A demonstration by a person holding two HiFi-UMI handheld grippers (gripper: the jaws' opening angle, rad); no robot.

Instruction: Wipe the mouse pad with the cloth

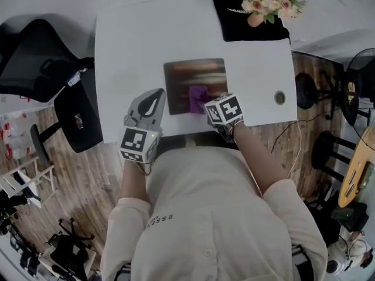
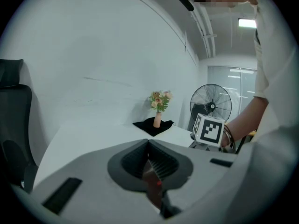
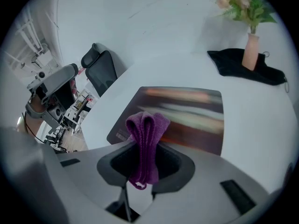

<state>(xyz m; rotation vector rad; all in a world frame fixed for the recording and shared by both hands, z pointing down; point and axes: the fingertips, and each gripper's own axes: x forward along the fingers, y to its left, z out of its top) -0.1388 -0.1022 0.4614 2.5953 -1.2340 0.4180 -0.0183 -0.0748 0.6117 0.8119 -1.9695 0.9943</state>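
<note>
Purple cloth (image 3: 147,134), folded, is pinched in right gripper (image 3: 145,160) jaws over the mouse pad (image 1: 193,75) near edge; contact unclear. Pickup is done, wiping likely just starting, most of pad left. Left gripper (image 2: 152,167) jaws pressed together, empty, above table (image 1: 135,40) beside pad.

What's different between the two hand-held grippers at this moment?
The right gripper is shut on a purple cloth, while the left gripper is shut on nothing. The right gripper is over the mouse pad, and the left gripper is beside the pad, over bare white table. Both are grey and shut.
</note>
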